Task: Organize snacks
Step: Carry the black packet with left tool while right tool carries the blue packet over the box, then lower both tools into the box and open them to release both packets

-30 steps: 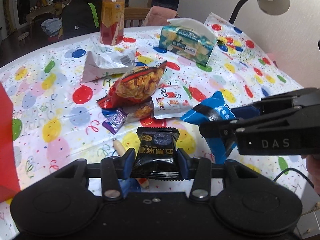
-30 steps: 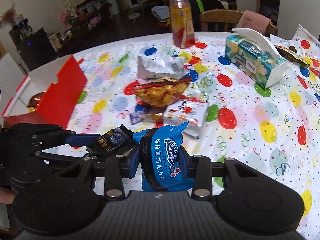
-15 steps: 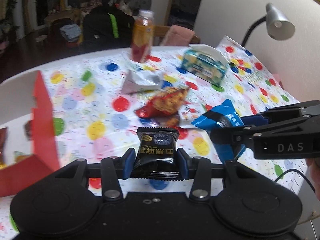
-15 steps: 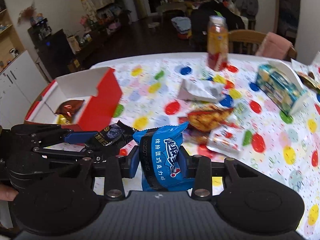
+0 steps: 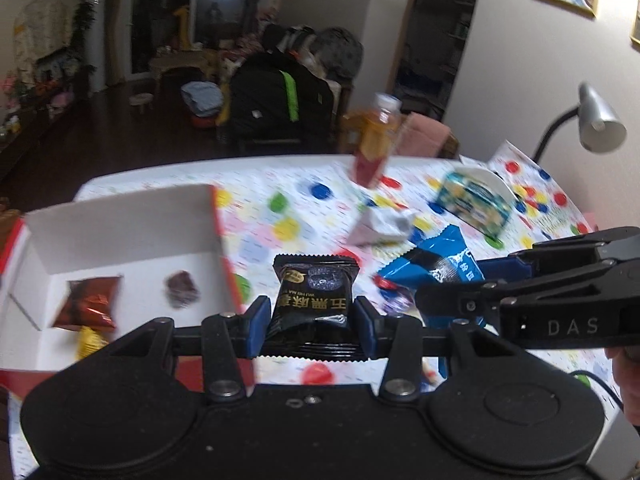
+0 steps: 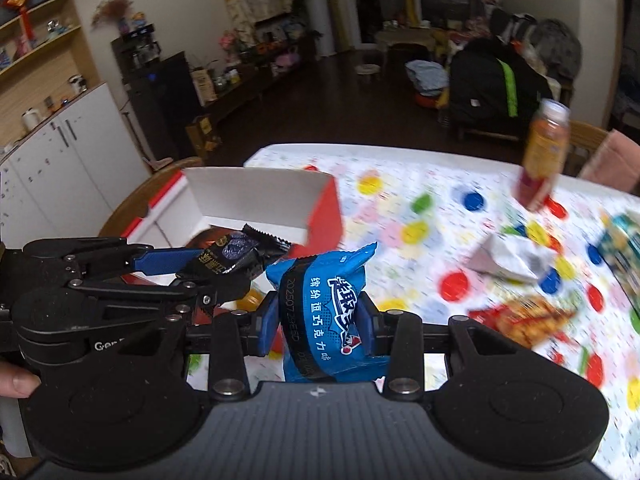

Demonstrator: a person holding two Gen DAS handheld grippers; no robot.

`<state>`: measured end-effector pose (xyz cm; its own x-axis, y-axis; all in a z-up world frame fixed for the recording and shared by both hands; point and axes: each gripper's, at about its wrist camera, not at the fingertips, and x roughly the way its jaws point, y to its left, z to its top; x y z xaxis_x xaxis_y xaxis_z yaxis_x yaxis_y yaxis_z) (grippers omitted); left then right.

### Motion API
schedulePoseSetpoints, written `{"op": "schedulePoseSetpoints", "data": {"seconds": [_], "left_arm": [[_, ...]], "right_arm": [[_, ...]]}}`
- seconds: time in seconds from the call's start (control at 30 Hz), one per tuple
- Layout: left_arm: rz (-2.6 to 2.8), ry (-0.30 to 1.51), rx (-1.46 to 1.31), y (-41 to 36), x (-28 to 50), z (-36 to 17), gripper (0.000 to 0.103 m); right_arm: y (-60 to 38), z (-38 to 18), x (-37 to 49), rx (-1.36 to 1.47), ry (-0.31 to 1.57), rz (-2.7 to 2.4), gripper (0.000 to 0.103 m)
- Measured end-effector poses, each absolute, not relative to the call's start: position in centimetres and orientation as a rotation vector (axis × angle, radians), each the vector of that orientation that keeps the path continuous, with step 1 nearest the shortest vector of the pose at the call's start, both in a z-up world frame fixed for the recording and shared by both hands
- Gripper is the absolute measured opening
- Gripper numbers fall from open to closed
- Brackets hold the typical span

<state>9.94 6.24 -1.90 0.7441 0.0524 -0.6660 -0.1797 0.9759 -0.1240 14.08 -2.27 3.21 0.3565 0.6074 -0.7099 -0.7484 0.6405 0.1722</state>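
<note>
The right gripper clamps a blue snack packet upright between its blue pads. Just to its left, the left gripper pinches a black snack packet above the near edge of an open red box with a white interior. An orange drink bottle, blurred, stands on the balloon-print tablecloth.

A dark wooden floor runs back to white walls. A grey bendy lamp stands near white cupboards.
</note>
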Motion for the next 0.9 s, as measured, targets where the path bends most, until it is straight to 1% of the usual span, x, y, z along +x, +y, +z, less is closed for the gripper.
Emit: {"op": "schedulePoseSetpoints", "data": {"seconds": [0.27,0.5,0.7,0.9], "left_arm": [[0.219,0.68,-0.194,11.9,8.2,-0.6,0.043],[0.295,0.677,-0.198,17.0,7.2,-0.6,0.043],[0.364,0.697,-0.201,21.5,7.5,-1.5,0.043],[0.4,0.755,-0.205,25.2,8.3,-3.1,0.043]], "right_arm": [[4.0,3.2,13.9,-0.199,0.826,0.924,0.039],[8.7,2.6,13.8,-0.238,0.811,0.927,0.039],[12.0,0.6,14.9,-0.271,0.859,0.91,0.039],[14.5,-2.1,15.4,-0.338,0.902,0.899,0.039]]}}
